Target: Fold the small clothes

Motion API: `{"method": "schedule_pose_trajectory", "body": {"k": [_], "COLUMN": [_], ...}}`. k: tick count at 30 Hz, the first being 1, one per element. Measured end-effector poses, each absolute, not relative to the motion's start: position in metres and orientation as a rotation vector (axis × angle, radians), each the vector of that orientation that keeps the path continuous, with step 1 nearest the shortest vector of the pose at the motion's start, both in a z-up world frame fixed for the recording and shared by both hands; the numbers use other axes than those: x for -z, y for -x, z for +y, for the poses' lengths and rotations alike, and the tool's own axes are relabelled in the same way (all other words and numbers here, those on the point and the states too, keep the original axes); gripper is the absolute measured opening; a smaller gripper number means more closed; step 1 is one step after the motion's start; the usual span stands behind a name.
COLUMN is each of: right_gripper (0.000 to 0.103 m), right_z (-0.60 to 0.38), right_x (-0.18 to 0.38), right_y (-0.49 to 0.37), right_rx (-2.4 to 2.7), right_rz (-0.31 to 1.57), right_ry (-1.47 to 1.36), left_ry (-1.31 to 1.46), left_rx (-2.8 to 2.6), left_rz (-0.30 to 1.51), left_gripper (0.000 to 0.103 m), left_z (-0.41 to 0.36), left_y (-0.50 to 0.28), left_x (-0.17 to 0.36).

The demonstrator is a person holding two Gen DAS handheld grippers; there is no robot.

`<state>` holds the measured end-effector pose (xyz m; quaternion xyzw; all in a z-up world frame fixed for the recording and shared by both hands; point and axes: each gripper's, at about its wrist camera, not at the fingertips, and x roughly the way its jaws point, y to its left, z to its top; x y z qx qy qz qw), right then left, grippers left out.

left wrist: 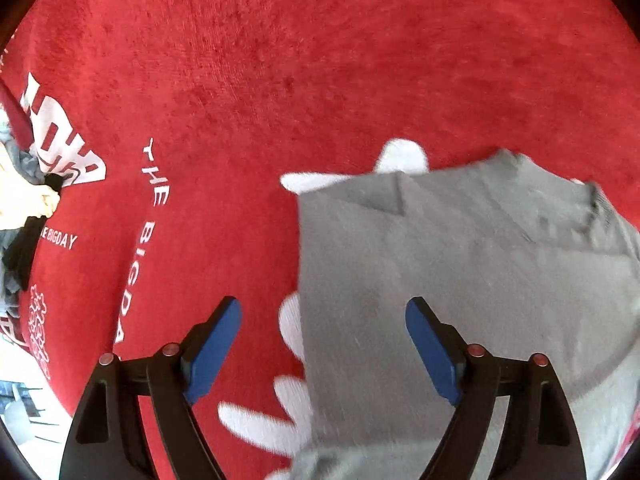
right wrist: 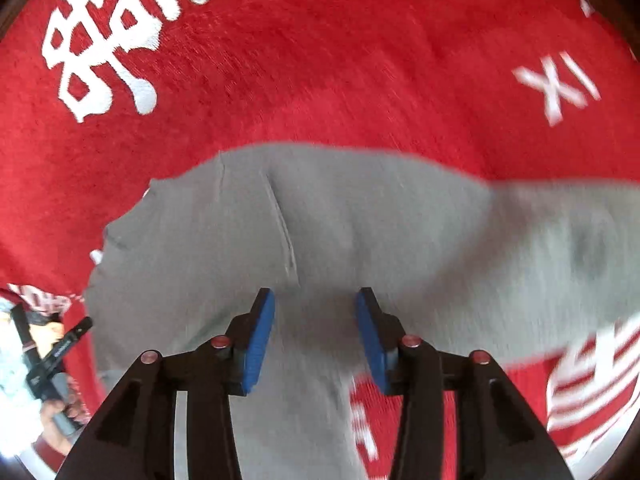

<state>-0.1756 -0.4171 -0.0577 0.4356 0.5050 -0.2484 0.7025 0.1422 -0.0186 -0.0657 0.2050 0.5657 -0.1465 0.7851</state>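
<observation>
Red plush cloth with white lettering (left wrist: 280,80) covered the whole surface. We'd laid the small grey knit garment (left wrist: 460,272) flat, partly folded. Left gripper (left wrist: 324,344) hung wide over its left edge; right gripper (right wrist: 315,332) half-open above it, both empty, probably lining up another fold.

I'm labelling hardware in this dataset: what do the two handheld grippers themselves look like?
Both look alike. The left gripper and the right gripper each have two black angular fingers ending in flat blue pads, with small round reddish metal pins at the linkage joints. No cables, markings or sleeves show.
</observation>
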Motion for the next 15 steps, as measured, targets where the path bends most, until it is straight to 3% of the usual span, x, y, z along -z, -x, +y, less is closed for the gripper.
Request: {"method": "schedule_pose_trajectory", "body": {"k": [8, 15], "right_gripper": [0.047, 0.053], "right_z": [-0.402, -0.427], "right_x": [0.059, 0.06], "right_y": [0.238, 0.311], "right_rx": [0.619, 0.794], "right_rz": [1.052, 0.897], "right_ry": [-1.178, -1.314], "left_ry": [-0.496, -0.556], "left_rx": [0.482, 0.635], "left_rz": [1.268, 1.255], "left_gripper": [0.086, 0.086], "left_z": [-0.065, -0.121], "left_y": [-0.073, -0.026], "left_x": [0.057, 0.052]}}
